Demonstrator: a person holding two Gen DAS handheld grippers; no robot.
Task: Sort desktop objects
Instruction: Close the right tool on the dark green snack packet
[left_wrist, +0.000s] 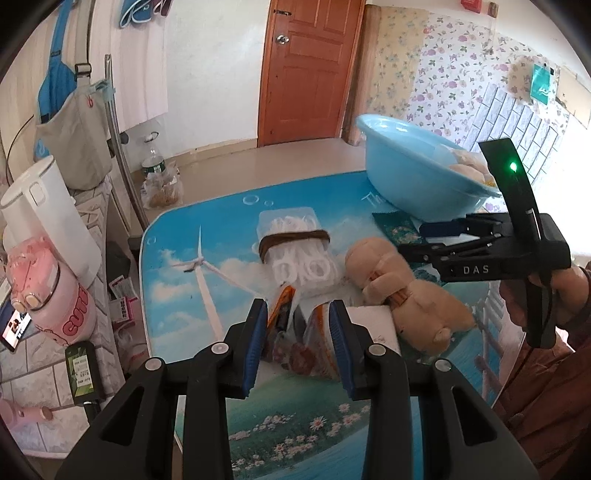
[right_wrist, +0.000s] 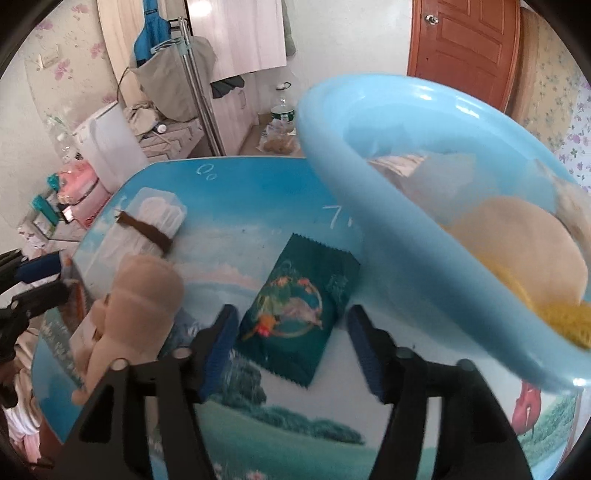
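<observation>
Held low over the near edge of the table (left_wrist: 177, 295), the left gripper (left_wrist: 297, 314) is seen in the left wrist view with its blue pads closed on an orange-and-white snack packet (left_wrist: 295, 332). That packet is held standing between the pads, its length running away from the camera, and its lower part is crumpled and hard to read. Beyond it a clear pack of white rings (left_wrist: 295, 251), banded in brown, is laid with its long axis pointing toward the far edge. A tan plush toy (left_wrist: 399, 291) is laid just right of it, slanted with its head toward the pack. The right gripper (left_wrist: 436, 238) is seen side-on at the right, held by a hand (left_wrist: 535, 299) that is partly cut off; its fingers are pointed left, near a light blue basin (left_wrist: 413, 173).

From the right wrist view, the right gripper (right_wrist: 291, 332) is angled down at the table with its jaws apart and nothing pressed between them. A dark green sachet (right_wrist: 295, 306) is lying flat below the gap, its long axis running away and slightly rightward. The basin (right_wrist: 369, 192) is blurred and cut off at the right, and its pale contents cannot be identified. The plush toy (right_wrist: 136, 306) is blurred at the left.
</observation>
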